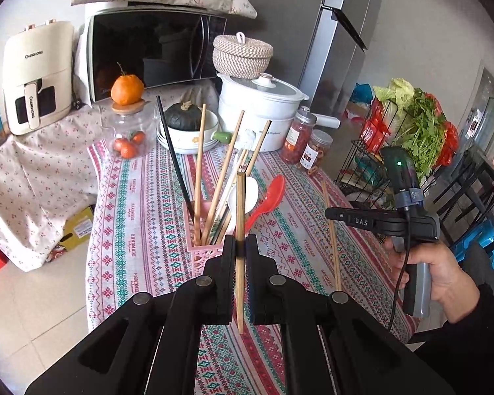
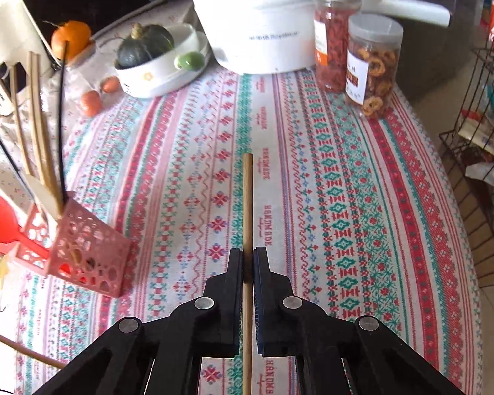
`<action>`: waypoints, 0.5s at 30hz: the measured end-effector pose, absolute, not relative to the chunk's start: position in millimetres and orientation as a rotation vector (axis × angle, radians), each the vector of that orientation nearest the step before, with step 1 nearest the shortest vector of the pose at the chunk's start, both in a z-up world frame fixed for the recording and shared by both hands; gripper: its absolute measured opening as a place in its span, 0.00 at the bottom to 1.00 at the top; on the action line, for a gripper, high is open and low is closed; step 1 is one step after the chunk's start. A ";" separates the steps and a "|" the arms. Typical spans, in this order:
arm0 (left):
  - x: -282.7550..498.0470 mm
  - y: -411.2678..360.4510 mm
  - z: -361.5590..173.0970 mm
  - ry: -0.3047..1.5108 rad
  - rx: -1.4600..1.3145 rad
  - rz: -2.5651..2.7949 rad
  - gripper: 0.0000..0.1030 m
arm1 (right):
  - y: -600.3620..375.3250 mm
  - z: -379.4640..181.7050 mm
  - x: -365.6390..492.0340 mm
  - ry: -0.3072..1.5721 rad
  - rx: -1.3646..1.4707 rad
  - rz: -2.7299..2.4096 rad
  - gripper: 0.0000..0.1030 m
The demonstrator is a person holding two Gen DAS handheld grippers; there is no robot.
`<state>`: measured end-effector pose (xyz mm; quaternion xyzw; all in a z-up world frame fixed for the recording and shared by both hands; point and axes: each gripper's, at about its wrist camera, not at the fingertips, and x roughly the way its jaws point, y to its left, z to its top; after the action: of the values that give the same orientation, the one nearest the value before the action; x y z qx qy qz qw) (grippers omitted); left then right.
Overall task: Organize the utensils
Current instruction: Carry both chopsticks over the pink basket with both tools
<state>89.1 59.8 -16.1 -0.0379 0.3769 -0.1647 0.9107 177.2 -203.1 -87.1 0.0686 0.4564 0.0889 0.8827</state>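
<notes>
My left gripper (image 1: pixel 239 247) is shut on a bamboo chopstick (image 1: pixel 240 217) and holds it upright just in front of the pink utensil basket (image 1: pixel 205 252). The basket holds several bamboo chopsticks, a black chopstick (image 1: pixel 174 156), a white spoon (image 1: pixel 251 192) and a red spoon (image 1: pixel 269 200). My right gripper (image 2: pixel 247 256) is shut on another bamboo chopstick (image 2: pixel 247 197), held over the patterned tablecloth (image 2: pixel 329 181). In the left wrist view that chopstick (image 1: pixel 332 240) and the right gripper (image 1: pixel 332 213) are right of the basket. The basket (image 2: pixel 87 247) is at the left in the right wrist view.
At the back stand a white pot (image 1: pixel 257 112), a bowl with a green squash (image 1: pixel 184 121), a glass jar of oranges (image 1: pixel 128 131), two snack jars (image 2: pixel 355 46), a microwave (image 1: pixel 154 52) and an air fryer (image 1: pixel 36 79). A wire rack with greens (image 1: pixel 408 138) stands to the right.
</notes>
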 end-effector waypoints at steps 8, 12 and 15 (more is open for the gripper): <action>80.0 73.1 11.0 0.686 -0.119 -0.327 0.05 | -192.4 -25.7 132.8 0.747 0.141 0.256 0.04; 73.9 81.2 29.0 0.601 -0.150 -0.314 0.05 | -189.1 -4.6 120.9 0.658 0.133 0.272 0.04; 69.4 87.6 41.6 0.520 -0.168 -0.290 0.05 | -185.7 7.9 115.3 0.603 0.130 0.286 0.04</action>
<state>69.4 87.6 41.6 -0.0825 0.2559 -0.1426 0.9526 115.3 -185.7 7.9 0.0637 0.2955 0.1404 0.9428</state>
